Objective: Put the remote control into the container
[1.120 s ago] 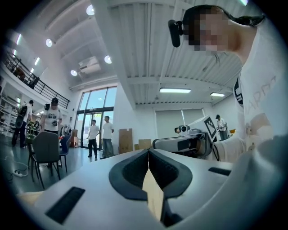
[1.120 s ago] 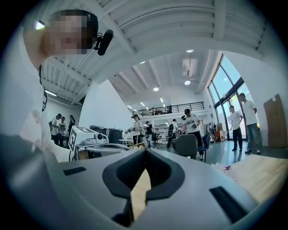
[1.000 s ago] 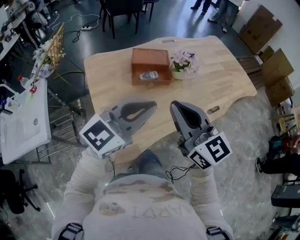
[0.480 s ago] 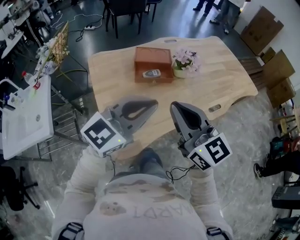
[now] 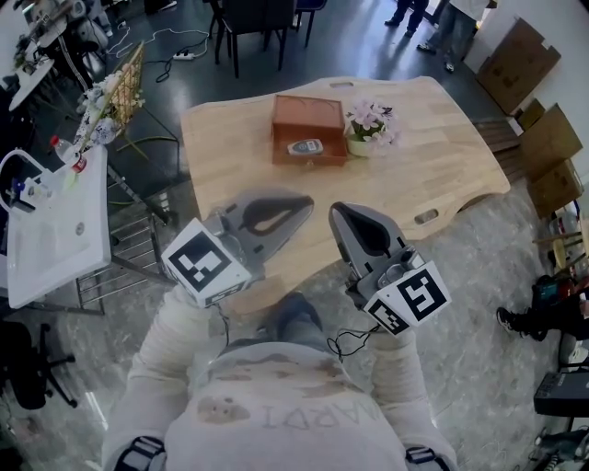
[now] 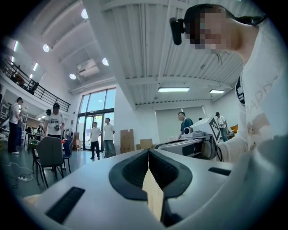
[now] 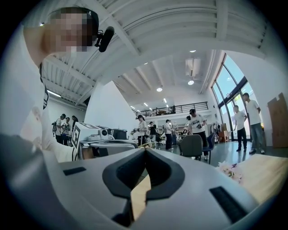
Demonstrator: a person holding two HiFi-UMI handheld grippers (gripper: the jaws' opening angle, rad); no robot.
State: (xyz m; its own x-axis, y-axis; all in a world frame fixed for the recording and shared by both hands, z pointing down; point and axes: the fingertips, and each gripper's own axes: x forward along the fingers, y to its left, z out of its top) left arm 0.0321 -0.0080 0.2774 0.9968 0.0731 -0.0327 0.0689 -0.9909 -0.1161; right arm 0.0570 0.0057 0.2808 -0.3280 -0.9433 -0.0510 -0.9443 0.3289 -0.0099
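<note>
A grey remote control [image 5: 305, 146] lies inside a brown box-shaped container [image 5: 308, 113] at the far side of the wooden table [image 5: 433, 156]. Both grippers are held close to my body, over the table's near edge and well short of the container. My left gripper [image 5: 308, 201] points right with its jaws together and nothing between them. My right gripper [image 5: 335, 210] points up-left, also shut and empty. In the left gripper view the left gripper [image 6: 148, 152] aims at the hall. The right gripper [image 7: 145, 150] does the same in its own view.
A pot of pale pink flowers [image 5: 371, 129] stands right beside the container. A white side table [image 5: 46, 230] and a metal rack [image 5: 129, 248] sit left of the table. Cardboard boxes [image 5: 543, 138] lie at the right, a dark chair [image 5: 253, 23] behind, and people stand around the hall.
The head view has drifted, so the table and container appear slightly further right and lower. Both grippers stay shut and hold nearly the same place.
</note>
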